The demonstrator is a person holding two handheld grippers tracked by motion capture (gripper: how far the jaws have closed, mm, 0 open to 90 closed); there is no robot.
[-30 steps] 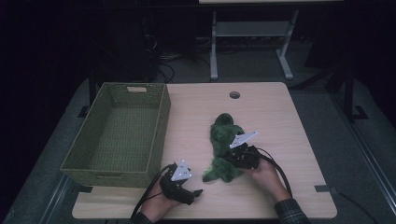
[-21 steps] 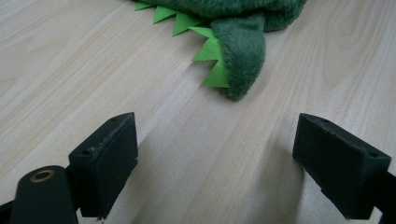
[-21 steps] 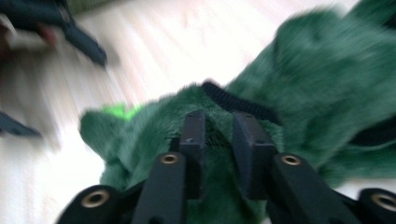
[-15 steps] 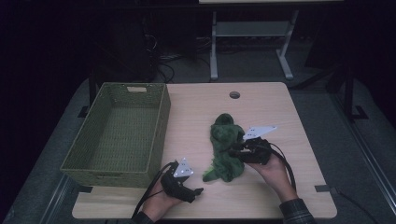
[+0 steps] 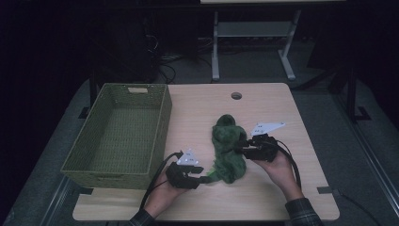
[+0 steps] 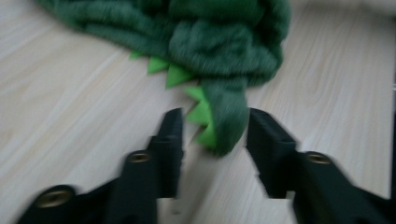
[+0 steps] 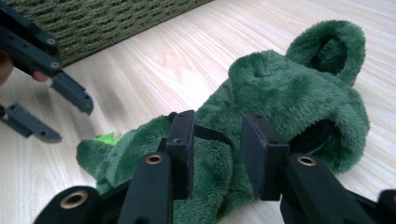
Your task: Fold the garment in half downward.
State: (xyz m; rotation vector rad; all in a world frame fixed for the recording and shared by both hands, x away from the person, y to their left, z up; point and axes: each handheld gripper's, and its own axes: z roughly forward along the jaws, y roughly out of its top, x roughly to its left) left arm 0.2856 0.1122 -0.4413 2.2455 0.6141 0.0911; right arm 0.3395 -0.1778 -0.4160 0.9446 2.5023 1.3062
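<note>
The left gripper (image 6: pixel 212 126) has just been closing around the tail of the green plush toy (image 5: pixel 228 148) without pinching it yet, while the right gripper (image 7: pixel 217 140) is clamped on its middle, so a two-handed lift toward the basket (image 5: pixel 75 162) on the left seems near.

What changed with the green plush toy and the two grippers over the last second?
The left gripper has just been closing around the green plush toy's spiked tail tip, which lies between its jaws. The right gripper opened partway and shifted right along the toy. The basket stayed put.

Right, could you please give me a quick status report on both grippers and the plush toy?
Left gripper just closing, tail tip between jaws. Right gripper on green plush dinosaur, grip unconfirmed. Wicker basket left of it, nothing between.
</note>
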